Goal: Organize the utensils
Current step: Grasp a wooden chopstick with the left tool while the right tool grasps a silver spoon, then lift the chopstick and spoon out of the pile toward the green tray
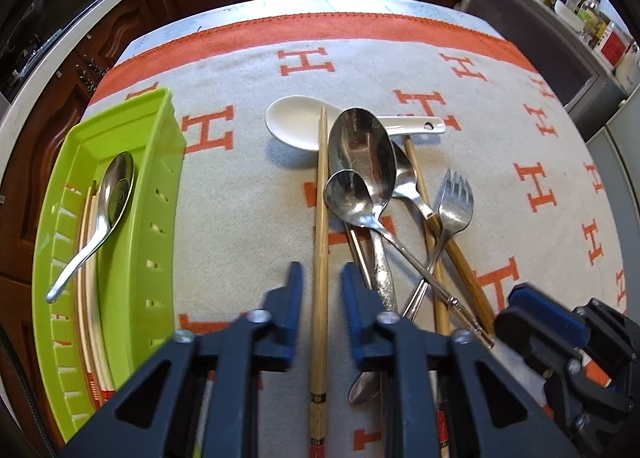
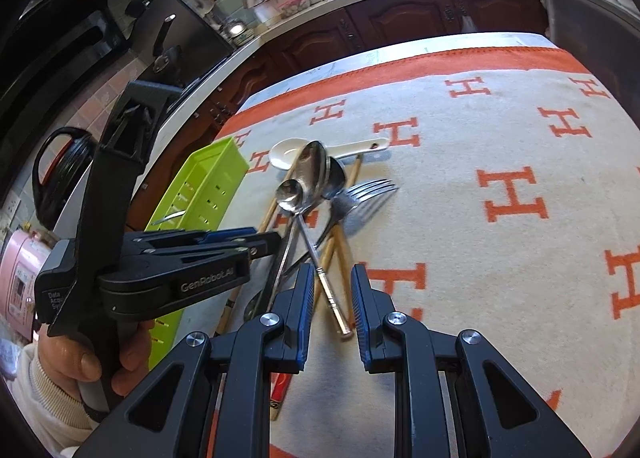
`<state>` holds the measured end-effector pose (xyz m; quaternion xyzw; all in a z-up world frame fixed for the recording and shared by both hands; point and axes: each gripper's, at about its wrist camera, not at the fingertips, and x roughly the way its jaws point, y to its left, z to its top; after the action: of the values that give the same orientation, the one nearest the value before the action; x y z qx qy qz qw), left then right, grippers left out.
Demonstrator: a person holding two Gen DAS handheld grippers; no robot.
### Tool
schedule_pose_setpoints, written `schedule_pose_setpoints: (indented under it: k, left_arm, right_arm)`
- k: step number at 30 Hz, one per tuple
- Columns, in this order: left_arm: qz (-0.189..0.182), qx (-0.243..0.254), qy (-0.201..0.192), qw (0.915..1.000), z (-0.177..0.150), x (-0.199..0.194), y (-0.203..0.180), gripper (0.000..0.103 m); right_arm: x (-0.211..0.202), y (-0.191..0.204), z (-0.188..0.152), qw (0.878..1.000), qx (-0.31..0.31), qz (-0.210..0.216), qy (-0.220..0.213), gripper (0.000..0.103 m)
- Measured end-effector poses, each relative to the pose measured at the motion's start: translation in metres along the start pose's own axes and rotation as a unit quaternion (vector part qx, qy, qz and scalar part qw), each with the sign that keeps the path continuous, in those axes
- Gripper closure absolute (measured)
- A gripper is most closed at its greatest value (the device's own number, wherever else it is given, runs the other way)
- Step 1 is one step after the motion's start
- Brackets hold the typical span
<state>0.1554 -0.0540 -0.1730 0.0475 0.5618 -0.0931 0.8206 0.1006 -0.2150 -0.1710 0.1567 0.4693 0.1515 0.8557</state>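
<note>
Straddling a single bamboo chopstick, the left gripper points steeply down at the table with its jaws narrow. A sliver of gap shows on each side of the stick, so the pads are not pressing it. The chopstick runs from 6 o'clock towards 12 in the left wrist view, its tip lying across the bowl of a white ceramic spoon. Just beside it at 3 o'clock lies the heap: a large steel spoon, a small steel spoon overlapping it, a fork, and more chopsticks underneath. All lie on an orange-and-grey cloth. At 9 o'clock sits a green tray holding one steel spoon and pale chopsticks. The right gripper hovers at the 6 o'clock end of the heap, jaws narrowly apart and gripping nothing, with a spoon handle visible below the gap.
</note>
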Motion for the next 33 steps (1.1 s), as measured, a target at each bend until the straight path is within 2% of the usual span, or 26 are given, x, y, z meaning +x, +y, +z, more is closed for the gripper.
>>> schedule_pose_setpoints:
  k: [2, 8, 15, 23, 33]
  left_arm:
    - [-0.010, -0.007, -0.003, 0.9999, 0.001, 0.000, 0.003, 0.099]
    - [-0.027, -0.019, -0.007, 0.9994, -0.004, -0.006, 0.010, 0.099]
    - [-0.029, -0.022, -0.042, 0.9984, -0.011, -0.042, 0.022, 0.099]
    - [-0.028, -0.044, -0.062, 0.9967, -0.021, -0.073, 0.056, 0.099]
    - [-0.029, -0.082, -0.074, 0.9934, -0.033, -0.089, 0.100, 0.098]
  right_arm:
    - [0.005, 0.007, 0.001, 1.000, -0.016, 0.003, 0.005, 0.084]
    - [0.015, 0.020, 0.006, 0.999, -0.048, 0.009, 0.021, 0.084]
    - [0.030, 0.024, 0.023, 0.998, -0.058, 0.010, 0.038, 0.084]
    - [0.054, 0.040, 0.041, 0.993, -0.099, -0.006, 0.057, 0.085]
    - [0.086, 0.041, 0.053, 0.991, -0.103, -0.027, 0.083, 0.091]
